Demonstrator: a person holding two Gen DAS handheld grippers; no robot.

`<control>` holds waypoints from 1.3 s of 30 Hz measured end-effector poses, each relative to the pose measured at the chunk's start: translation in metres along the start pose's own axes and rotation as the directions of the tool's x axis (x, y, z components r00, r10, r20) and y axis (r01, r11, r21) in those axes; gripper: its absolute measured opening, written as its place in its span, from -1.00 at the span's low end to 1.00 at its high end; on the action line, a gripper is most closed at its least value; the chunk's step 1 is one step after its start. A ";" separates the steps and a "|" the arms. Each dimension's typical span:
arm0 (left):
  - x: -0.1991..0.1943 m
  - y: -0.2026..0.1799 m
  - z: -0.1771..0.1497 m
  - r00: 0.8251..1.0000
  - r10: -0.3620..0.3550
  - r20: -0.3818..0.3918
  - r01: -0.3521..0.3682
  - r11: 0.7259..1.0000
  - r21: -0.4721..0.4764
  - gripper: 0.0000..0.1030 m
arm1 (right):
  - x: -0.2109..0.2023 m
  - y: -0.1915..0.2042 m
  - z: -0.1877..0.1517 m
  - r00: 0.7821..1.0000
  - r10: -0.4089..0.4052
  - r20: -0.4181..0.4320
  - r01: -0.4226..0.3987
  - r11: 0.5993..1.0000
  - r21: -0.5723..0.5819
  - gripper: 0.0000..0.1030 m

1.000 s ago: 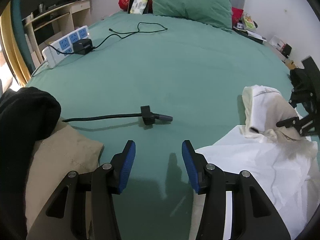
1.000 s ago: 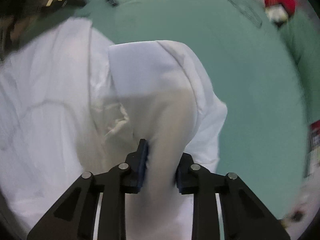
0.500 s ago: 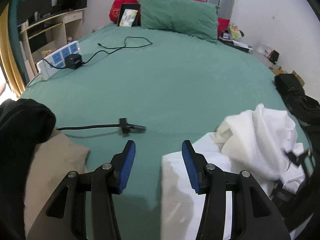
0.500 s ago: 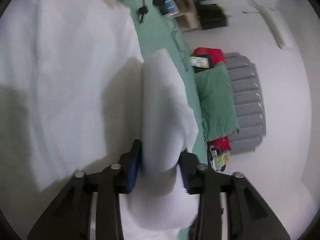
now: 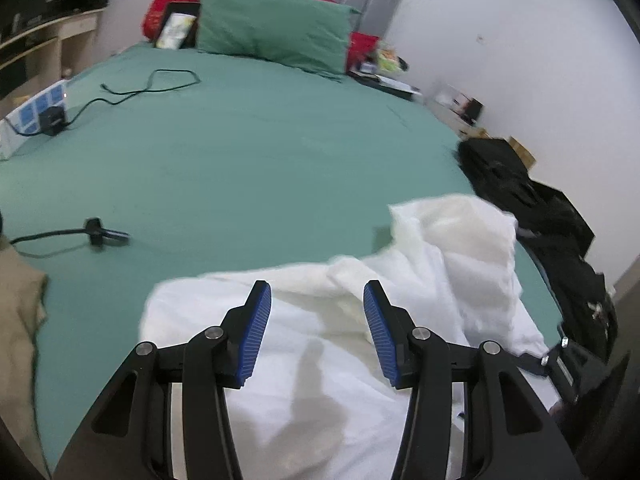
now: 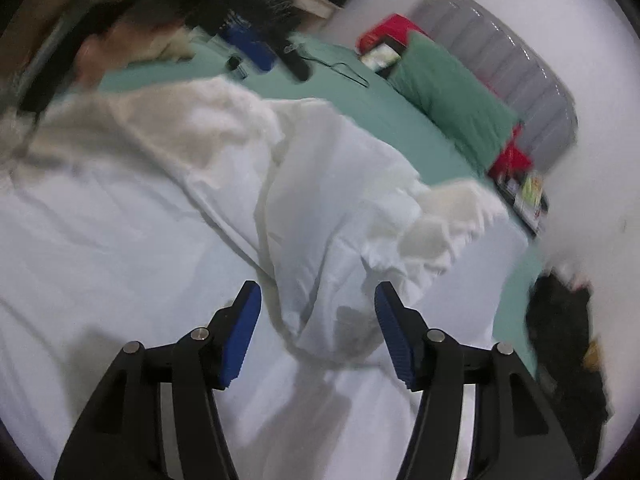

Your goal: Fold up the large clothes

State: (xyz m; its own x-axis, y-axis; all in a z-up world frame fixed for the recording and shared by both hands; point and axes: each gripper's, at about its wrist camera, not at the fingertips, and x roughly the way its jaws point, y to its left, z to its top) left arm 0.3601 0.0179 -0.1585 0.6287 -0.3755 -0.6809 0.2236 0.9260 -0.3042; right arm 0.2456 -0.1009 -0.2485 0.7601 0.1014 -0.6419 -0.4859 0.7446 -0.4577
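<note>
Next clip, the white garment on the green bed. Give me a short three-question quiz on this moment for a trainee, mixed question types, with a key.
1. True or false: the right gripper is clamped on the white garment.
2. What lies under the left gripper? A) the green pillow B) the white garment C) the power strip
3. Fill in: the black cable lies on the green ____.

Key
1. False: its jaws are opening, and a fold of cloth lies between the pads without being pinched.
2. B
3. Bed sheet
</note>
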 end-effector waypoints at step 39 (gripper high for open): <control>-0.009 -0.054 -0.053 0.972 -0.201 -0.118 0.173 0.963 -0.209 0.07 | 0.081 -0.171 -0.049 0.918 0.386 -0.087 -0.176 0.595 0.784 -0.76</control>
State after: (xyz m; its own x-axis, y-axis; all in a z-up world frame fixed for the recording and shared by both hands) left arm 0.3035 -0.0307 -0.1715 0.4785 -0.5557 -0.6799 0.1689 0.8181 -0.5497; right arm 0.3692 -0.2522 -0.2524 0.4726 0.3235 -0.8197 -0.0853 0.9426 0.3229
